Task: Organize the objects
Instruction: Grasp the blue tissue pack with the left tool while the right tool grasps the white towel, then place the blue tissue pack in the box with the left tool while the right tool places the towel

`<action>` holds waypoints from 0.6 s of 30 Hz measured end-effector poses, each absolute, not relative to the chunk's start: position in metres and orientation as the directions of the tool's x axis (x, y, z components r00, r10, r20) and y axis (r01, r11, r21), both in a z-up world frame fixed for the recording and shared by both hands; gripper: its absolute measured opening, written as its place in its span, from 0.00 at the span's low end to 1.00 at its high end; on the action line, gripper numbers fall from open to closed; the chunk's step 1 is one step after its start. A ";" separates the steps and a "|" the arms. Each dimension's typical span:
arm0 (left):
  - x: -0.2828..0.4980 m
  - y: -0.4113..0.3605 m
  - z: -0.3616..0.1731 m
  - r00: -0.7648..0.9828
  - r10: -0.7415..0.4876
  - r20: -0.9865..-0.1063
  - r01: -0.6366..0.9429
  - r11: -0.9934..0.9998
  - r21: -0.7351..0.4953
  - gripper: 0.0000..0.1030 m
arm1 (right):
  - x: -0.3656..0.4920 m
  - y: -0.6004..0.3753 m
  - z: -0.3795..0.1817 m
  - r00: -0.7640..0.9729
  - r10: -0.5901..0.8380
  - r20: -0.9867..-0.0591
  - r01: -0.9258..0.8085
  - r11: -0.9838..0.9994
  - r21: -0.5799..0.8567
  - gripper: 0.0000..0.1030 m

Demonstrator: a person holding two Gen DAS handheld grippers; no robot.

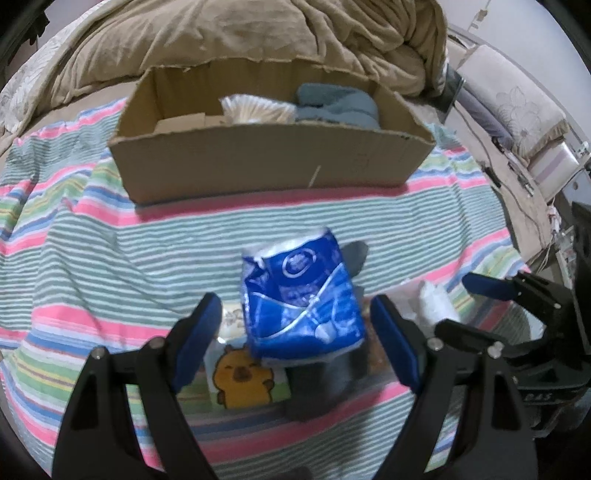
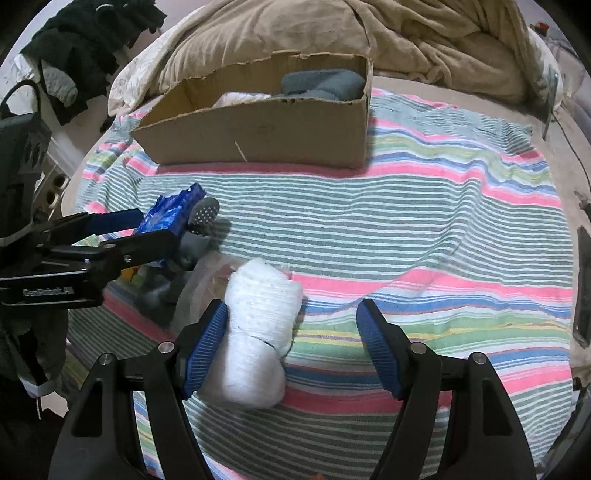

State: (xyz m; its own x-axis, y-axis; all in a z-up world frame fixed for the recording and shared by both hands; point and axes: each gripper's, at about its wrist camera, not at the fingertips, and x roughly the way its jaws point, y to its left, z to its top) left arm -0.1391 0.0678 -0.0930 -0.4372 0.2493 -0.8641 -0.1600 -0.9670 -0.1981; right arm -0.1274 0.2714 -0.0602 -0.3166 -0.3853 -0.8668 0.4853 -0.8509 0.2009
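A blue tissue pack (image 1: 301,295) lies between the open fingers of my left gripper (image 1: 297,325), resting on a pile with a capybara-print packet (image 1: 242,376) and a grey sock (image 2: 195,236). The fingers do not touch the pack. It also shows in the right wrist view (image 2: 170,212). A white rolled bundle (image 2: 258,325) lies on the striped blanket (image 2: 406,229), against the left finger of my open right gripper (image 2: 291,343). It also shows in the left wrist view (image 1: 436,304). The cardboard box (image 1: 266,158) at the far side holds a blue-grey cloth (image 1: 336,103) and a white bag (image 1: 255,109).
A tan duvet (image 1: 258,33) is heaped behind the box. A clear plastic bag (image 2: 207,280) lies under the pile. Dark clothes (image 2: 85,40) hang at the far left. Furniture and cables (image 1: 517,122) stand to the right of the bed.
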 end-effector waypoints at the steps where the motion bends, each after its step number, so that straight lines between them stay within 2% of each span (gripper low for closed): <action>1: -0.140 0.068 -0.094 -0.439 0.245 -0.865 -0.164 -0.968 -0.191 0.82 | -0.127 0.271 -0.060 -0.314 -0.386 -0.867 0.487 -0.850 0.203 0.73; 3: -0.141 0.070 -0.096 -0.441 0.244 -0.864 -0.175 -0.967 -0.183 0.82 | -0.128 0.272 -0.061 -0.308 -0.389 -0.868 0.483 -0.850 0.209 0.73; 4: -0.142 0.071 -0.096 -0.442 0.246 -0.863 -0.181 -0.966 -0.183 0.82 | -0.128 0.273 -0.061 -0.308 -0.392 -0.867 0.480 -0.850 0.214 0.69; 6: -0.142 0.073 -0.096 -0.444 0.253 -0.860 -0.195 -0.964 -0.183 0.80 | -0.128 0.273 -0.060 -0.307 -0.402 -0.862 0.483 -0.847 0.223 0.57; 8: -0.142 0.075 -0.095 -0.445 0.255 -0.858 -0.213 -0.961 -0.174 0.71 | -0.126 0.273 -0.058 -0.293 -0.429 -0.854 0.495 -0.832 0.248 0.36; 10: -0.140 0.077 -0.095 -0.452 0.248 -0.857 -0.229 -0.961 -0.157 0.60 | -0.124 0.271 -0.056 -0.287 -0.445 -0.848 0.511 -0.820 0.258 0.29; 18: -0.134 0.078 -0.088 -0.466 0.286 -0.837 -0.268 -0.948 -0.174 0.53 | -0.122 0.267 -0.050 -0.283 -0.456 -0.844 0.528 -0.808 0.260 0.23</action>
State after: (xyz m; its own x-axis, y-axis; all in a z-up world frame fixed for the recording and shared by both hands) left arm -0.1337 0.0782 -0.0883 -0.4663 0.2857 -0.8372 -0.2679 -0.9476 -0.1742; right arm -0.1219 0.2670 -0.0504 -0.2832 -0.4563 -0.8435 0.5284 -0.8083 0.2598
